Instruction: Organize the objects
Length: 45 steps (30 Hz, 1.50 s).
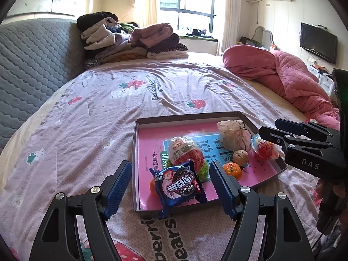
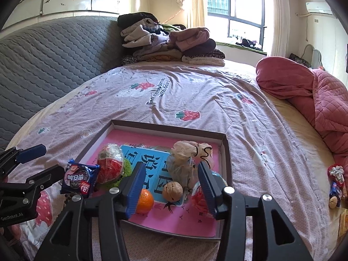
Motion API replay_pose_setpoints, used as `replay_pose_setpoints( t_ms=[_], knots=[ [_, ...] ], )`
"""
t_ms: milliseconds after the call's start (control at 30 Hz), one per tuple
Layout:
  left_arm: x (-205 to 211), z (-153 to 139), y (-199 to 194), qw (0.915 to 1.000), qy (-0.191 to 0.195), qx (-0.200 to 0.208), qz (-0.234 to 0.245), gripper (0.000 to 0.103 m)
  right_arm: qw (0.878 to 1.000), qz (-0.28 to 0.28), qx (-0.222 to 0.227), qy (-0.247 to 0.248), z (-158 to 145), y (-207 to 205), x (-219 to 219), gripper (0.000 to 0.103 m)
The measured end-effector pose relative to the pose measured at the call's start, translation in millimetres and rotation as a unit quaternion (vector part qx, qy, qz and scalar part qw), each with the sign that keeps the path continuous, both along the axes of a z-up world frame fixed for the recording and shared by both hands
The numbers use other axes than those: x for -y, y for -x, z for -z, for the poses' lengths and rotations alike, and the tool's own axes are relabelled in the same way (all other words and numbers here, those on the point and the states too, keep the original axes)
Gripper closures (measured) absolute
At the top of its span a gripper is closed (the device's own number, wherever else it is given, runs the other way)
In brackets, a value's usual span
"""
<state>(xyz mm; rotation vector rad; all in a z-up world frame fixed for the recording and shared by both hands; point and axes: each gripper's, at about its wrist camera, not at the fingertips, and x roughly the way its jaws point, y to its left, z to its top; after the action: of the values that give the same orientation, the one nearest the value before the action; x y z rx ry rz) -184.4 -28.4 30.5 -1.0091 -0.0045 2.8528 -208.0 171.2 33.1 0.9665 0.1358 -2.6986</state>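
Snacks piled in a shallow cardboard tray (image 1: 280,163) on the strawberry-print bedspread (image 1: 87,130) — both claws gaping, nothing pinched

Left gripper (image 1: 171,187) was spread wide over the crinkly blue cookie packet (image 1: 180,182), which hung over the tray's near rim; right gripper (image 2: 171,184) sat parted above the wrinkled walnut (image 2: 172,191), beside a glossy mandarin (image 2: 144,200). Only the right wrist view caught loose wrappers (image 2: 336,182) out by the bed's edge — the left one showed a wall TV (image 1: 317,42)
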Motion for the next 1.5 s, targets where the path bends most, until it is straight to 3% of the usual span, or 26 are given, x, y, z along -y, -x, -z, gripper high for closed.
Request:
replay_pose_setpoints(
  t_ms=[500, 933, 1500],
  knots=[
    [-2.1, -19.3, -22.8, 0.9996, 0.011, -0.024, -0.004, 0.028, 0.999, -0.005, -0.032, 0.006, -22.5, -28.6, -4.8, 0.045],
    [-3.8, -24.2, -59.3, 0.9996, 0.003, -0.026, -0.014, 0.025, 0.999, -0.003, -0.03, 0.014, -17.1, -62.1, -13.4, 0.041],
    [-7.4, 5.6, -85.6, 0.9989, 0.009, 0.004, -0.046, 0.025, 1.0, 0.002, -0.012, 0.022, 4.9, -102.6, -18.6, 0.035]
  ],
)
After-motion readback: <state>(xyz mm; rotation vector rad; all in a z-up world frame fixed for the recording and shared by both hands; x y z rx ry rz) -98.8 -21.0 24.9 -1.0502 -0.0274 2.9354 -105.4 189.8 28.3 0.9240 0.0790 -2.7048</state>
